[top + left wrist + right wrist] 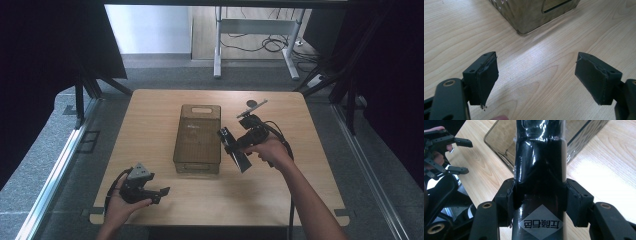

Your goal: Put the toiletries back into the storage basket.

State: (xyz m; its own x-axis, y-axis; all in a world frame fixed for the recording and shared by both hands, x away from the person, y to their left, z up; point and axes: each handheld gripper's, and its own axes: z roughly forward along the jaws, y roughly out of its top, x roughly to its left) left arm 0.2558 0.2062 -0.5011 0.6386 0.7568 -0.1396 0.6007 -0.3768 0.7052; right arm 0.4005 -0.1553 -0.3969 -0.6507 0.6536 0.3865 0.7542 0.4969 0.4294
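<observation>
A wooden table (150, 115) carries a smoky clear bin (197, 138) at its centre, long side running front to back. Just right of the bin, the right gripper (235, 148) is clamped on a glossy black packet (540, 170), held above the table. Near the front left corner, the left gripper (159, 192) rests with jaws wide apart, empty.

Glossy black packet (539, 170), tilted, just beside the clear brown bin (197, 140).

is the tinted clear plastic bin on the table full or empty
Empty. Through the tinted clear plastic bin only the wooden table shows; the black glossy packet is outside it, clamped in the right gripper.
</observation>
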